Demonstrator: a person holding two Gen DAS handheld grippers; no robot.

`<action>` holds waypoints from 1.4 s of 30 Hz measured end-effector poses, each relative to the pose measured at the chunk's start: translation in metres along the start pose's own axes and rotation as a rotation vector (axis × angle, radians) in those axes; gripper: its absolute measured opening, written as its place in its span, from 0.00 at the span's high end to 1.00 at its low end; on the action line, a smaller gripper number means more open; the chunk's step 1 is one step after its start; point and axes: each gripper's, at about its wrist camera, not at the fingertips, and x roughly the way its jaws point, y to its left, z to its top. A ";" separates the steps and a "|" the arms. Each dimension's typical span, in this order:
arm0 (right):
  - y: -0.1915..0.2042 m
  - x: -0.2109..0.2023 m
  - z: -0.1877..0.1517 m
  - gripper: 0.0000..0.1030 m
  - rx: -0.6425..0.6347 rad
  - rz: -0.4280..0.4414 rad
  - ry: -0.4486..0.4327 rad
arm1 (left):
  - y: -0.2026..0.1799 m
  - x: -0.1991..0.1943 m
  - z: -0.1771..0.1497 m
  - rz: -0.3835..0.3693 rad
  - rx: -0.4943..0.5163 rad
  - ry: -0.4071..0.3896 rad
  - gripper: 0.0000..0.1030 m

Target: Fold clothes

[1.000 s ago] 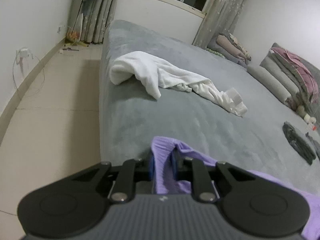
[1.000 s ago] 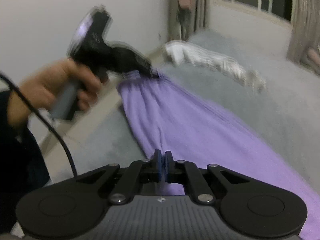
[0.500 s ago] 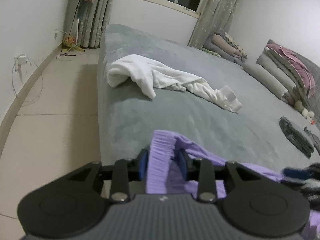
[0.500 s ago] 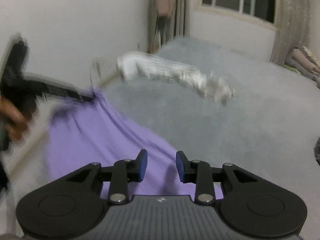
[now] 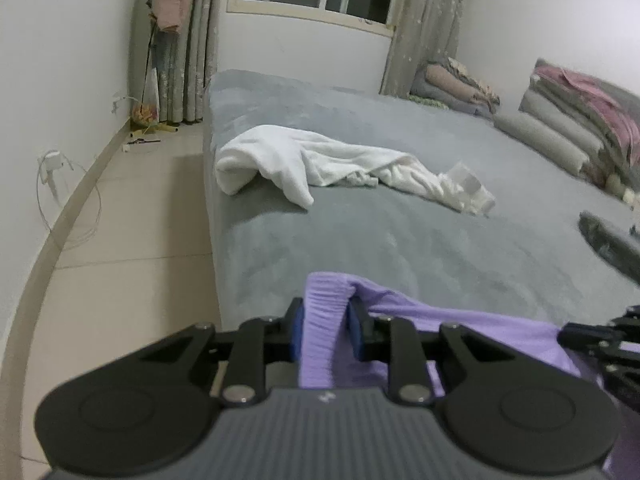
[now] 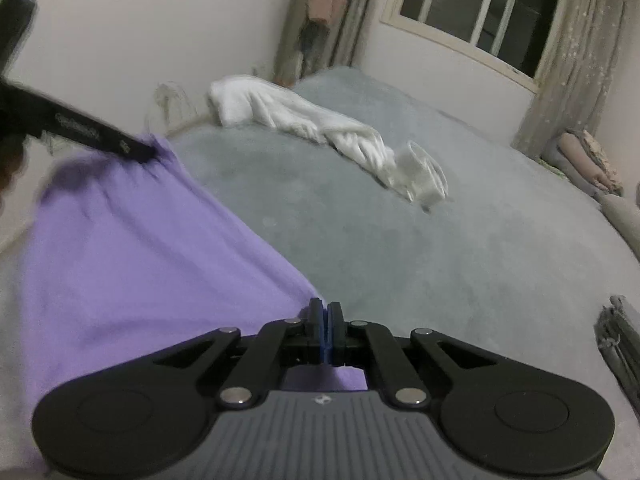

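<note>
A purple garment (image 5: 324,320) lies at the near corner of the grey bed (image 5: 400,240). Its ribbed hem stands bunched between the blue pads of my left gripper (image 5: 326,332), whose jaws are closing on it. In the right wrist view the purple garment (image 6: 140,260) stretches from the left gripper (image 6: 148,152) at the upper left down to my right gripper (image 6: 325,328). The right gripper's pads are pressed together on the cloth's edge. The right gripper's tip (image 5: 568,336) shows at the right edge of the left wrist view.
A crumpled white garment (image 5: 320,160) lies further up the bed near its left edge. A dark grey cloth (image 5: 608,240) lies at the right. Folded bedding (image 5: 580,128) is stacked at the far right. Tiled floor (image 5: 120,220) runs left of the bed.
My right gripper opened, slid rightward along the purple garment's edge and shut again on it. The left gripper's jaws widened a little around the bunched hem.
</note>
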 end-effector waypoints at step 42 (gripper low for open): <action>-0.245 -0.274 -0.278 0.64 0.862 -0.575 0.067 | -0.168 -0.028 -0.053 -0.252 0.293 0.058 0.43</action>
